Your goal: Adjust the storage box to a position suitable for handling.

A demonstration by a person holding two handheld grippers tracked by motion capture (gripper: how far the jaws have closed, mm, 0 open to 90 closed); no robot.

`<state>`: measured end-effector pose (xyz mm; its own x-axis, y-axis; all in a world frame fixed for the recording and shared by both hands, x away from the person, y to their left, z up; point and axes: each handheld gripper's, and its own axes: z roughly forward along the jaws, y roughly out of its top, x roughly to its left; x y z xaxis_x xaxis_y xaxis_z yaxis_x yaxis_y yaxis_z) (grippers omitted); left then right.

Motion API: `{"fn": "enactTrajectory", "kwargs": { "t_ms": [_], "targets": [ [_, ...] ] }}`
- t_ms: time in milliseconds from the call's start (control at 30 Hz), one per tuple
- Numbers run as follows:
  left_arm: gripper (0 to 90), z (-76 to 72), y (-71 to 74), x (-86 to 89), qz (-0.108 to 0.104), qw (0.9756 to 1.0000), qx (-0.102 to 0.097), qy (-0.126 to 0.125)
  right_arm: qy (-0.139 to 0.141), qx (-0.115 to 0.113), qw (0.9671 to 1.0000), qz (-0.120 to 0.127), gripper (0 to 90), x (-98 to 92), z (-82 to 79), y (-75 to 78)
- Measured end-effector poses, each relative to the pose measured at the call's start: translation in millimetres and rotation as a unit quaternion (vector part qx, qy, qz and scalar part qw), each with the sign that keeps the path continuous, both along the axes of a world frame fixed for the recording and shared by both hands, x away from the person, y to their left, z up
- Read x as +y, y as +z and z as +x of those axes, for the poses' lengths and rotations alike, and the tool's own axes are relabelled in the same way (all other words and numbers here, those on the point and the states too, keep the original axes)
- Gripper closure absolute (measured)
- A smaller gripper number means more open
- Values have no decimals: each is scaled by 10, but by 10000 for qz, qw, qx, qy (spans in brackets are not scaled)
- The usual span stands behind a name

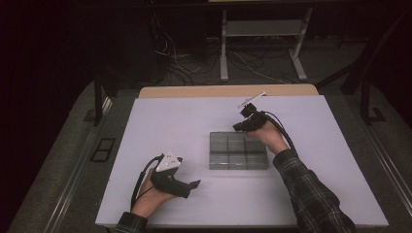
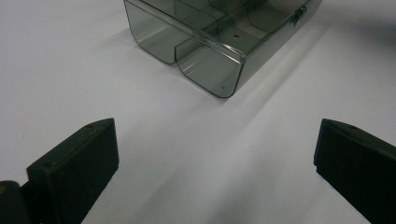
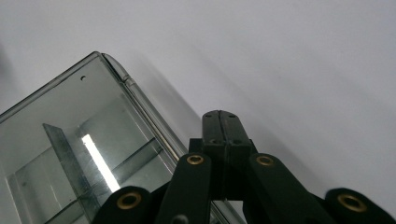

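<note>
A smoky clear plastic compartment box (image 1: 238, 151) lies closed at the middle of the white table. My left gripper (image 1: 194, 184) rests low at the box's front left, jaws wide apart with nothing between them; in the left gripper view its fingertips (image 2: 88, 154) frame bare table short of the box (image 2: 205, 42). My right gripper (image 1: 239, 126) hovers at the box's far edge, jaws pressed together and holding nothing. The right gripper view has the shut gripper (image 3: 222, 122) just beside the rim of the box (image 3: 70, 154), whose inner dividers show through the lid.
The white board (image 1: 160, 121) covers the table, with a wooden edge (image 1: 194, 91) at the back. A thin white stick (image 1: 251, 99) lies near the far edge behind the right gripper. Cables and a metal stand leg (image 1: 224, 53) lie on the floor beyond.
</note>
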<state>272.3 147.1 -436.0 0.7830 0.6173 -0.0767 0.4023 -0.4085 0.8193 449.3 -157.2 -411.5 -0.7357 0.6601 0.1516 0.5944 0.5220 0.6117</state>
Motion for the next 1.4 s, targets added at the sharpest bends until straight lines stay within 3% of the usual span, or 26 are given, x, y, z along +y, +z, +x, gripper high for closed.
{"fn": "enactTrajectory", "kwargs": {
  "t_ms": [867, 1033, 1100, 1233, 1400],
  "targets": [
    [0, -1, -4, -9, -20, 10000, 25, 22, 382, -6, 9993, -44, 895, 40, -227, 38],
    [0, 3, -14, -2, -53, 10000, 40, 40, 369, -7, 9993, 51, 895, 18, -238, 24],
    [0, 8, -14, 7, -41, 10000, 52, 29, 320, -69, 9993, 200, 893, -8, -247, 43],
    [0, 10, -14, 9, -63, 10000, 63, 26, 272, -116, 9984, 477, 802, -70, -290, 115],
    [0, 7, -12, 4, -39, 10000, 56, 16, 268, -254, 9961, 801, 588, -152, -366, 182]
  ]
}}
